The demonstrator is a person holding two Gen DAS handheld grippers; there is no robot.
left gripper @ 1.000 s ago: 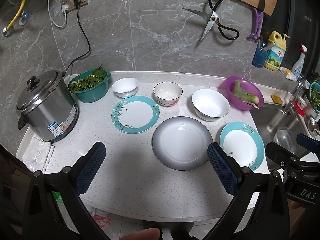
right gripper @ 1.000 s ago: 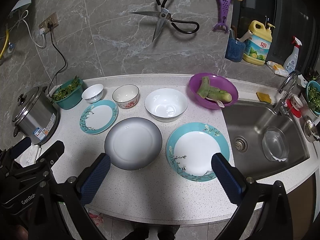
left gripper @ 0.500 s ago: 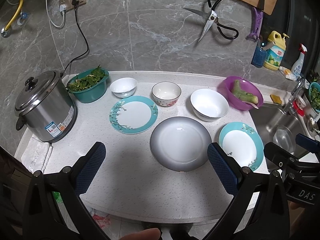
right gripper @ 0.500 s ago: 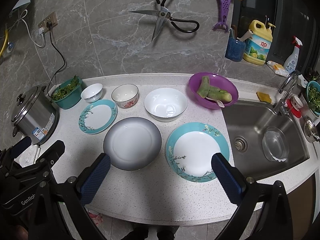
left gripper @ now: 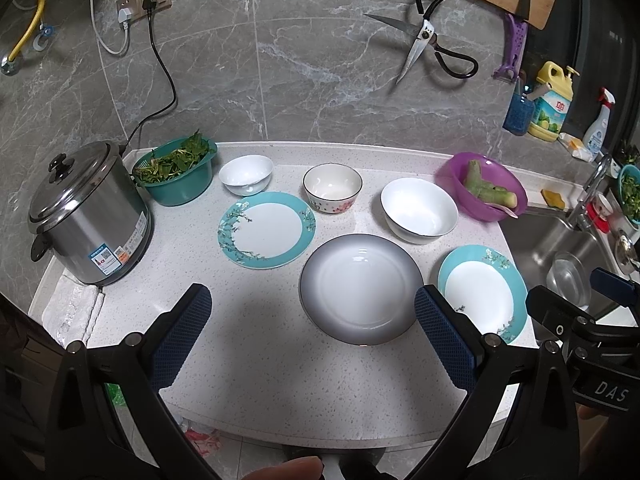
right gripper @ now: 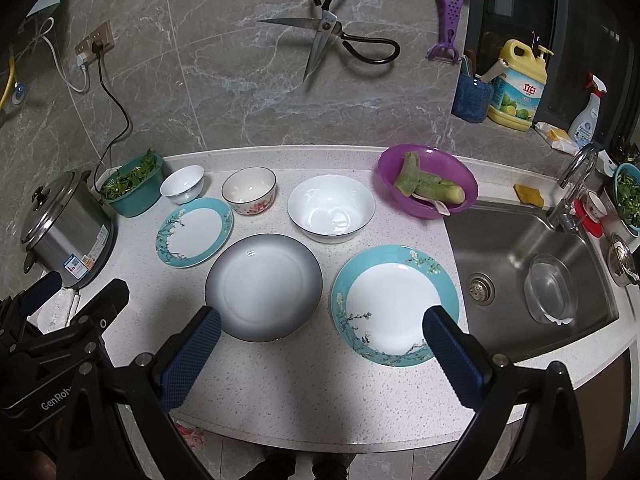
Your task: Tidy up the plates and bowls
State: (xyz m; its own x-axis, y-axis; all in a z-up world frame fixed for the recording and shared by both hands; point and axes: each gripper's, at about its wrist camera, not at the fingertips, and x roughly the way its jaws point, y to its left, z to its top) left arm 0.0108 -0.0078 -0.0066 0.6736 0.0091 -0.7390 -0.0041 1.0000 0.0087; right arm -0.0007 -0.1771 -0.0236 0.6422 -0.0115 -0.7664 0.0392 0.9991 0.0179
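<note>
On the white counter lie a grey-rimmed plate [left gripper: 362, 288] [right gripper: 264, 286], a teal floral plate at the left [left gripper: 267, 229] [right gripper: 195, 231] and another at the right [left gripper: 482, 293] [right gripper: 394, 304]. Behind them stand a small white bowl [left gripper: 246, 174] [right gripper: 183, 183], a flower-patterned bowl [left gripper: 332, 193] [right gripper: 249, 190] and a large white bowl [left gripper: 419, 210] [right gripper: 331, 208]. My left gripper [left gripper: 312, 320] is open and empty above the counter's front edge. My right gripper [right gripper: 320, 340] is open and empty, also near the front.
A steel rice cooker [left gripper: 86, 216] and a teal basket of greens [left gripper: 176, 174] stand at the left. A purple bowl with vegetable pieces [right gripper: 426, 180] sits by the sink [right gripper: 528, 264]. Scissors [right gripper: 340, 40] hang on the wall.
Both grippers drifted very slightly; the scene shifted a little in each view. No object moved and both jaws stayed open.
</note>
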